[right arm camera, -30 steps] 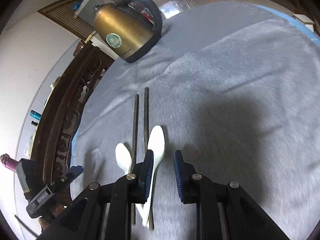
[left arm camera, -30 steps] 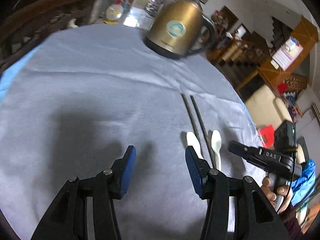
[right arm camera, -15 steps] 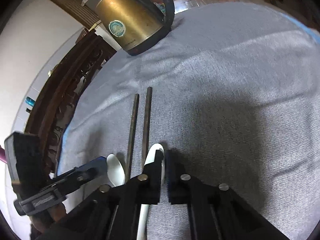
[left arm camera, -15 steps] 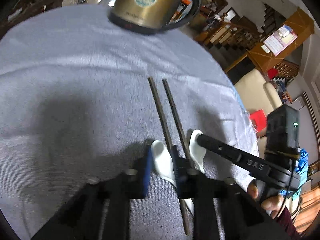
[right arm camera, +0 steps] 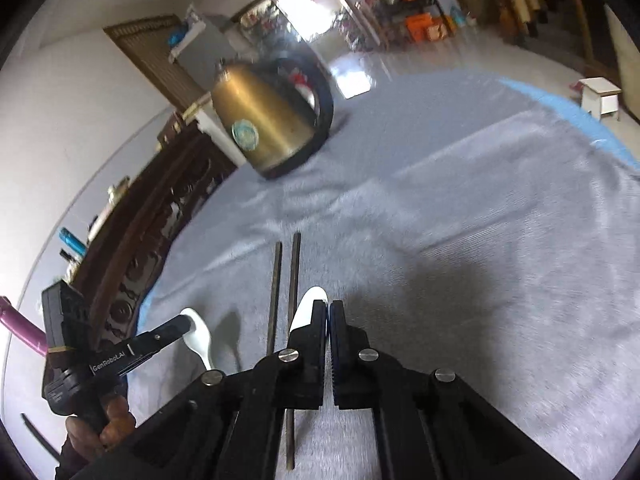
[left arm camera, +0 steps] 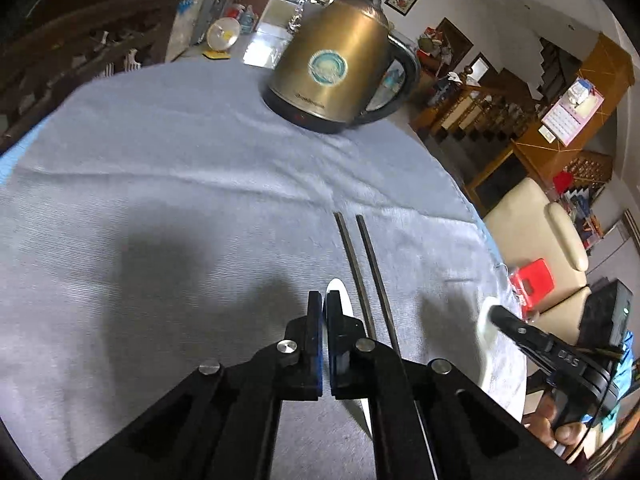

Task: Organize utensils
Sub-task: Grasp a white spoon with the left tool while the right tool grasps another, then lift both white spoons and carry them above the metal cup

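Grey-blue cloth (left arm camera: 160, 184) covered the round table, wrinkled, with a paler blue layer showing at its rim. On its far side stood a brass-coloured electric kettle (left arm camera: 336, 68) with a black handle and base and a round teal sticker; the small print low on its body was too small to read. Beyond lay a lived-in room: dark carved wooden furniture (right arm camera: 160, 232), a cream sofa (left arm camera: 536, 232), a staircase, a bright doorway. Two dark chopsticks (left arm camera: 366, 276) lay side by side on the cloth. The left gripper (left arm camera: 324, 304) was clamped on a white spoon (left arm camera: 338, 292) left of them; the right gripper (right arm camera: 328, 312) was clenched on another white spoon (right arm camera: 310, 304) on their other side. "GenRoboLAI" read along the left gripper's body in the right wrist view.
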Demonstrator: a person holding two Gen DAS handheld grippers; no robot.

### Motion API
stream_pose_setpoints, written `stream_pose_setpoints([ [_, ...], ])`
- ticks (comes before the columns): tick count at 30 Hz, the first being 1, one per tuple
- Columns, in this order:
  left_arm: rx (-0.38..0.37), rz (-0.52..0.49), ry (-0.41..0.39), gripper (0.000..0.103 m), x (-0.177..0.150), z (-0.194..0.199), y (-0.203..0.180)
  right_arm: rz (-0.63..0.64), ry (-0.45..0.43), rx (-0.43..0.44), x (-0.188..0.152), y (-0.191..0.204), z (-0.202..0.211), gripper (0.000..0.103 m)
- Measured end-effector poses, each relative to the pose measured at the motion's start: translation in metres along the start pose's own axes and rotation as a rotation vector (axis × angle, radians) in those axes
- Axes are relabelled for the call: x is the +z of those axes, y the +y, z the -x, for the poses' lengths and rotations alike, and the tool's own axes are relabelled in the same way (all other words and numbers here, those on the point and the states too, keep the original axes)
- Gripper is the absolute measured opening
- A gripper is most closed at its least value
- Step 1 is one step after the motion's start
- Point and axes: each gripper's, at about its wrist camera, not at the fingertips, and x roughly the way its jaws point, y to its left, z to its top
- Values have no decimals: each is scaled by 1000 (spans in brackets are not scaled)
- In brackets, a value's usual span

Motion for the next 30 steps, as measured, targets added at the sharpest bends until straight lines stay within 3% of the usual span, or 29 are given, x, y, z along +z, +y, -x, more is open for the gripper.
stream_pose_setpoints([
  [7,24,-2,-62,2,-9,37,2,-4,-101,-24,-16,3,50,3],
  [14,81,97,-186,2,-24,98,32,43,-238,-68,-28,13,114,3],
  [21,157,156,-313,2,-65,169,48,100,-405,-124,-54,37,168,3],
  [30,92,112,-418,2,-111,233,8,217,-577,-146,-84,89,210,3],
])
